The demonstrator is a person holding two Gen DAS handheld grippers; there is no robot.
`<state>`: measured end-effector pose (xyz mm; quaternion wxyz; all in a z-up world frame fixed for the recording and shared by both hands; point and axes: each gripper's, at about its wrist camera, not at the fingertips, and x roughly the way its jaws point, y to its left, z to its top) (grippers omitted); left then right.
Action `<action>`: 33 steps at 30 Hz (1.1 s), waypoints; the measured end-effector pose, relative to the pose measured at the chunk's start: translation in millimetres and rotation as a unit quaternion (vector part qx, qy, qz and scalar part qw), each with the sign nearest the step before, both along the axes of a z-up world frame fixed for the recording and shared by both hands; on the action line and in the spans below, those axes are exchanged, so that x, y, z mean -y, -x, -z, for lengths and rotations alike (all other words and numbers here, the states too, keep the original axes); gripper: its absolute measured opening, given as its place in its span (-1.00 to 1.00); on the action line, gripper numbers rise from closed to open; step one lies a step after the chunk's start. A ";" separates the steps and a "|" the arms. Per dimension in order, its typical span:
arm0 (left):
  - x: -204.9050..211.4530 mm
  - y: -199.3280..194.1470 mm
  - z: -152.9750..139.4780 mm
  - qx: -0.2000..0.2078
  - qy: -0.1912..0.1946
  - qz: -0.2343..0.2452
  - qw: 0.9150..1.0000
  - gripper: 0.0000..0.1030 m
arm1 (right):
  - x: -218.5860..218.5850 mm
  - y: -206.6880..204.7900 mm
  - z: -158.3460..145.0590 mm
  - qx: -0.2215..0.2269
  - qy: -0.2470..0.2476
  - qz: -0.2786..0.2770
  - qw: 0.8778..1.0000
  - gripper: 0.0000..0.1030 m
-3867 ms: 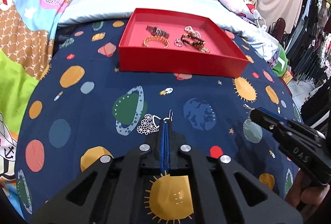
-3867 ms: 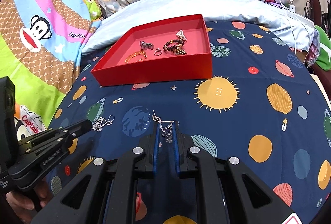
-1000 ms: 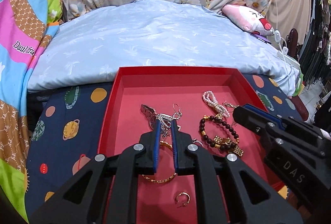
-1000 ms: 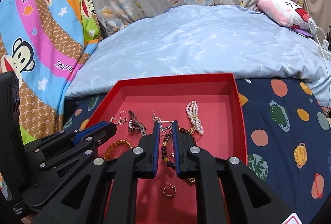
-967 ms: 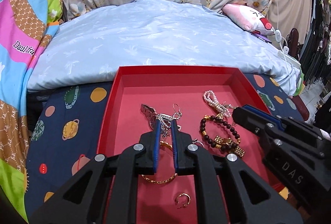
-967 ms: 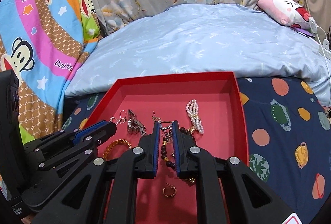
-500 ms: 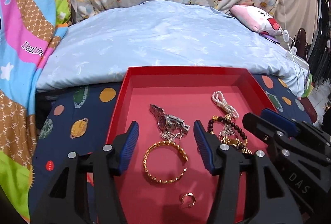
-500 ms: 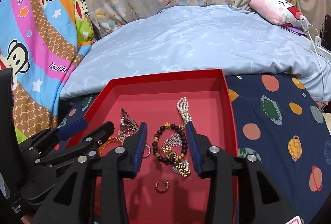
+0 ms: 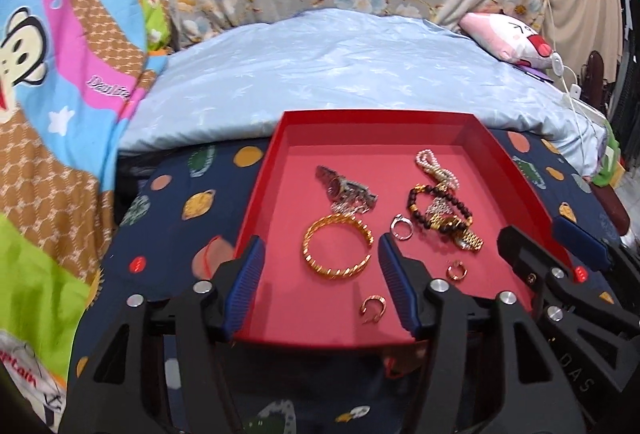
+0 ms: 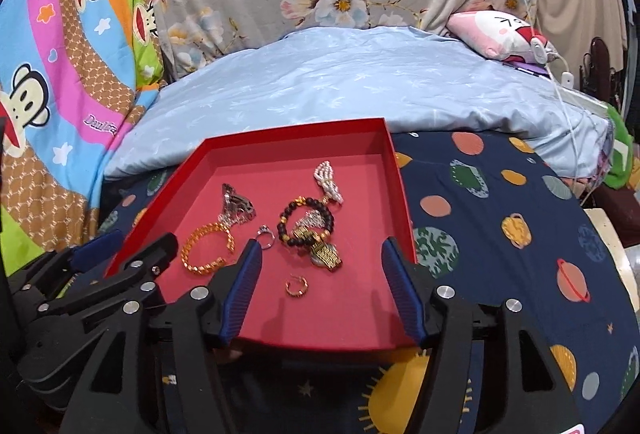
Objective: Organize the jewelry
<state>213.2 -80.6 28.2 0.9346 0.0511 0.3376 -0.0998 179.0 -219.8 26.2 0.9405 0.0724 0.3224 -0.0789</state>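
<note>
A red tray (image 9: 256, 193) (image 10: 402, 193) lies on the dark planet-print sheet. In it lie a gold bangle (image 9: 338, 248) (image 10: 206, 248), a silver watch with a silver earring on it (image 9: 346, 189) (image 10: 236, 209), a silver ring (image 9: 401, 226) (image 10: 265, 234), a dark bead bracelet with a silver earring on it (image 9: 440, 205) (image 10: 306, 222), a gold watch (image 9: 464, 234) (image 10: 326, 254), a pearl bracelet (image 9: 434, 165) (image 10: 328, 177) and small gold hoops (image 9: 374, 308) (image 10: 296, 286). My left gripper (image 9: 320, 282) and right gripper (image 10: 320, 286) are open and empty over the tray's near edge.
A pale blue duvet (image 9: 340, 73) rises behind the tray. A monkey-print blanket (image 9: 60, 93) lies at the left. A pink plush (image 10: 496, 29) and a white cable (image 10: 560, 73) sit at the back right.
Both grippers opened and let their silver earrings drop into the tray, then drew back toward the tray's near edge.
</note>
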 end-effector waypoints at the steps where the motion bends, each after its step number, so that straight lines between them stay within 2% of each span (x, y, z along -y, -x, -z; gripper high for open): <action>1: -0.7 3.8 2.2 0.003 -0.005 -0.005 1.000 0.16 | -1.9 3.3 1.2 0.001 0.009 0.002 1.000 0.23; 4: -3.9 13.4 7.9 0.007 -0.010 -0.015 1.000 0.17 | -8.3 12.2 5.0 0.001 0.038 0.009 0.999 0.31; 9: -9.6 21.9 12.6 0.015 -0.015 -0.033 0.999 0.46 | -8.4 24.1 12.4 0.002 0.037 0.013 0.999 0.34; 12: -11.1 24.3 11.8 0.023 -0.024 -0.043 0.998 0.50 | -13.0 27.5 11.7 0.004 0.048 0.015 0.999 0.35; 19: -14.6 26.3 7.5 0.026 -0.025 -0.048 0.998 0.53 | -11.5 28.2 4.0 0.006 0.030 0.014 0.999 0.36; 23: -15.8 26.1 6.9 0.023 -0.026 -0.057 0.998 0.66 | -10.4 29.8 1.6 0.009 0.028 0.016 0.999 0.37; 33: -16.4 24.3 9.7 0.011 -0.030 -0.062 0.998 0.67 | -10.4 30.1 4.2 -0.001 0.014 0.014 1.000 0.38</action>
